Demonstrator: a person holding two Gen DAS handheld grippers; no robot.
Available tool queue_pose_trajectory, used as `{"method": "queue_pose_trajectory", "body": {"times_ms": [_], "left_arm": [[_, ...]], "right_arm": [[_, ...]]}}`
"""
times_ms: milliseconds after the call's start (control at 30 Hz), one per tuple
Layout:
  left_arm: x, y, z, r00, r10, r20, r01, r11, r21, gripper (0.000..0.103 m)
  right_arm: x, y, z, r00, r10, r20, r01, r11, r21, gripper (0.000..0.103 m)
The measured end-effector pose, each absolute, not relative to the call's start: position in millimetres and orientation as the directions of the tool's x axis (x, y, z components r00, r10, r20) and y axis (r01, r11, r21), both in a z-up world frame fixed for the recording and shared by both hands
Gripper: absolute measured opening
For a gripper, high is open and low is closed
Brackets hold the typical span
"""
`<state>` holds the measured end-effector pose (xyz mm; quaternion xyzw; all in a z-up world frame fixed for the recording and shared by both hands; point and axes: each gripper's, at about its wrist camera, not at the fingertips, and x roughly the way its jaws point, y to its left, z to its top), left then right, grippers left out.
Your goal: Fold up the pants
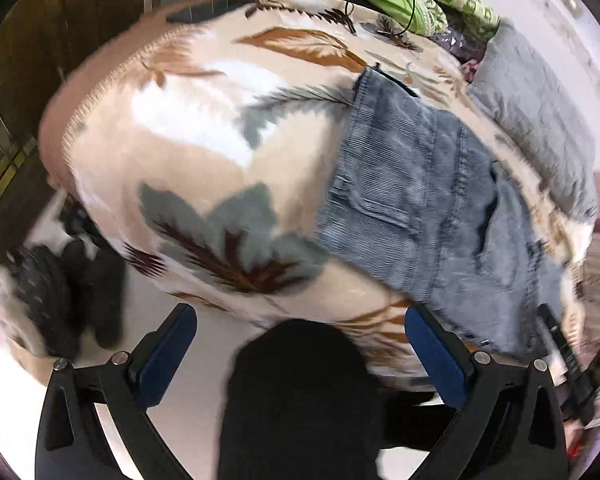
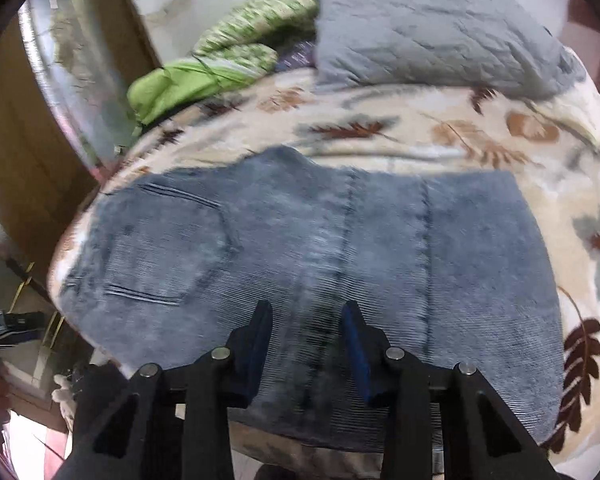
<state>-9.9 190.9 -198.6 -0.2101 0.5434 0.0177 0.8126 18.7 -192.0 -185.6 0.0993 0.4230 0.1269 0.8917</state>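
The folded blue-grey corduroy pants (image 2: 300, 248) lie flat on a beige leaf-patterned fleece blanket (image 2: 440, 136). The right gripper (image 2: 306, 320) hangs over their near edge, jaws parted, pinching nothing. The left gripper (image 1: 300, 320) is spread wide, empty, left of the pants. No writing is readable.

Ribbed corduroy pants (image 2: 300, 240); fleecy matt blanket (image 1: 204, 152); quilted grey pillow (image 2: 432, 40).

My left gripper (image 1: 300, 344) had black curved arms, blue pads (image 1: 436, 356) and round silver pins at the joints. My right gripper (image 2: 308, 340) looked the same: black frame, blue pads (image 2: 358, 350), silver pins. My trouser leg (image 1: 300, 400) was black.
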Motion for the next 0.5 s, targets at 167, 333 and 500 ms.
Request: {"method": "queue_pose_trajectory", "body": {"times_ms": [167, 333, 500], "left_arm": [[9, 171, -200, 0.449, -0.284, -0.847, -0.228, 0.88, -0.416, 0.09], [29, 173, -219, 0.445, -0.345, -0.826, -0.293, 0.816, -0.499, 0.087], [52, 179, -230, 0.445, -0.376, -0.813, -0.352, 0.761, -0.545, 0.087]], "right_arm": [[22, -176, -187, 0.596, 0.37, -0.713, -0.193, 0.928, 0.32, 0.038], [29, -159, -196, 0.546, 0.428, -0.72, -0.223, 0.903, 0.368, 0.038], [30, -150, -202, 0.517, 0.458, -0.723, -0.249, 0.889, 0.385, 0.039]]}}
